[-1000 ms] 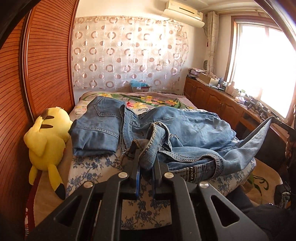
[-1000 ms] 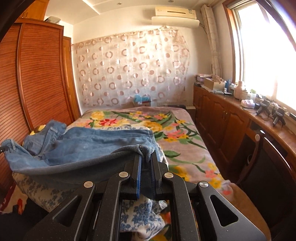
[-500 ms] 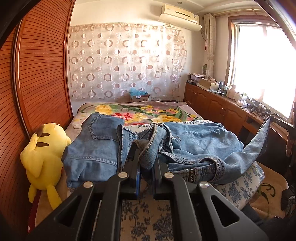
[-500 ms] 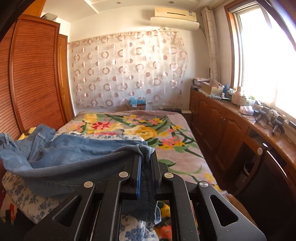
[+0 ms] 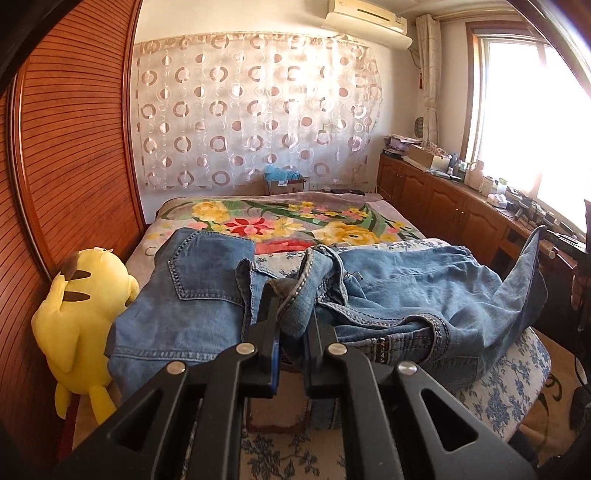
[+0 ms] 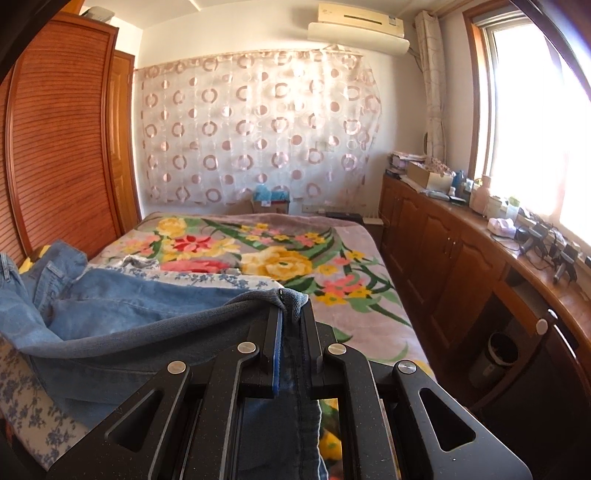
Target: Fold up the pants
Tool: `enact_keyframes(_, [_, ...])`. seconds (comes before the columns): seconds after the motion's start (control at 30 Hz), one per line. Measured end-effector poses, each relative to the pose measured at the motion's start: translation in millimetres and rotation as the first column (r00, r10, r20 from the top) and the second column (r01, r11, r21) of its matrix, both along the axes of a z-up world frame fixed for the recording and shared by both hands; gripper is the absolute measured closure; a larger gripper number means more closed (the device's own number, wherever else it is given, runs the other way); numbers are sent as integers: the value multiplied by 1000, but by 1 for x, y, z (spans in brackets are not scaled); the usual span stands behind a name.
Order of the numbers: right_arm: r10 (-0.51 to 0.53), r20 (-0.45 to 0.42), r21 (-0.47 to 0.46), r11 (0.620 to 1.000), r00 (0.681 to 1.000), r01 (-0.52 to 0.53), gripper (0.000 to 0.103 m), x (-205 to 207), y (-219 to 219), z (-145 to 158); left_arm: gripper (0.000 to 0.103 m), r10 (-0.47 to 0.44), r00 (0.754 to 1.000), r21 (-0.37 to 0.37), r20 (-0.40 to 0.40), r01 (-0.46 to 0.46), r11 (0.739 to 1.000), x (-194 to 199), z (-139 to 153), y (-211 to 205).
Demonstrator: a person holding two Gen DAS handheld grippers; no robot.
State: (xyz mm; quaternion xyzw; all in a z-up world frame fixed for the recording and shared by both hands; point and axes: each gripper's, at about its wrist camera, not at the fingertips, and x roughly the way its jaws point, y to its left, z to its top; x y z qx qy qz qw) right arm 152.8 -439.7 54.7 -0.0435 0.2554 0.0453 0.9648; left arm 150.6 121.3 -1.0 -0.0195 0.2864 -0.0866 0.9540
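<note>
Blue jeans (image 5: 406, 295) are spread crumpled across the near end of the bed (image 5: 280, 221), on a blue-flowered sheet (image 5: 517, 384). The waistband fold is clamped in the left gripper (image 5: 291, 314); a hem edge is pinched in the right gripper (image 6: 291, 314), held raised. A yellow plush toy (image 5: 81, 317) is seen beside the wardrobe (image 5: 66, 147).

Left wrist view: sits low behind its gripper (image 5: 291, 314), close over the near end of the bed (image 5: 280, 218), facing the circle-patterned curtain (image 5: 255, 110). Right wrist view: same heading, behind its gripper (image 6: 291, 314), window (image 6: 535, 110) larger at frame right. Shared: bed, curtain, air conditioner (image 6: 358, 26), jeans (image 6: 122, 306).
</note>
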Motion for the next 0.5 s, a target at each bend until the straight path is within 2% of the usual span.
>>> enact_keyframes(0.3, [20,-31,-26,999,999,-21,97,58,9,-14,98,29,998,8,-51,-29,1000,42,-18,1])
enact_keyframes(0.5, [33,-71,-30,999,997,-35,98,94,10,-34,97,46,994,9,-104,-45,999,72,-35,4])
